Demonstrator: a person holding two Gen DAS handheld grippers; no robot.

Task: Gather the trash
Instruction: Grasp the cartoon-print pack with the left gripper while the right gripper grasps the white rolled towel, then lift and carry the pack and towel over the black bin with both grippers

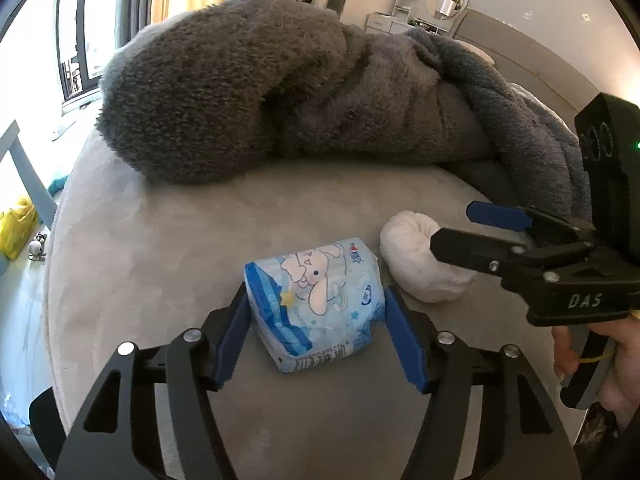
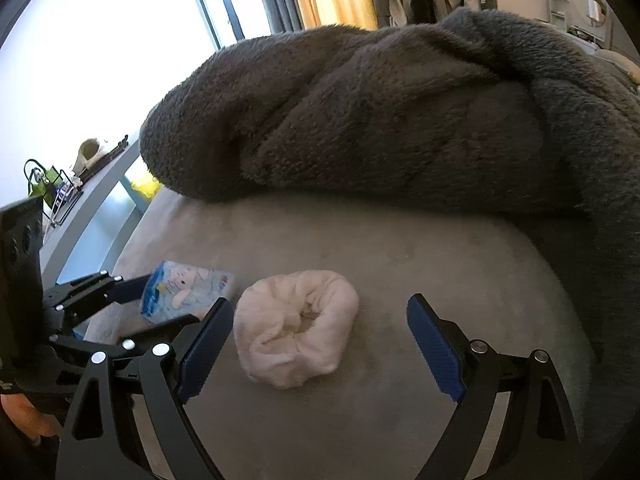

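A blue tissue packet with a cartoon rabbit lies on the grey bed sheet. My left gripper straddles it, and both blue pads touch its sides. To its right lies a crumpled white tissue wad. My right gripper is open around the wad: the left pad is close to its edge and the right pad stands well clear. The wad and the right gripper also show in the left wrist view. The packet and the left gripper appear at the left of the right wrist view.
A thick grey fleece blanket is heaped across the bed just behind both items. The bed's edge curves down on the left, with a window and a shelf beyond. A hand holds the right gripper's handle.
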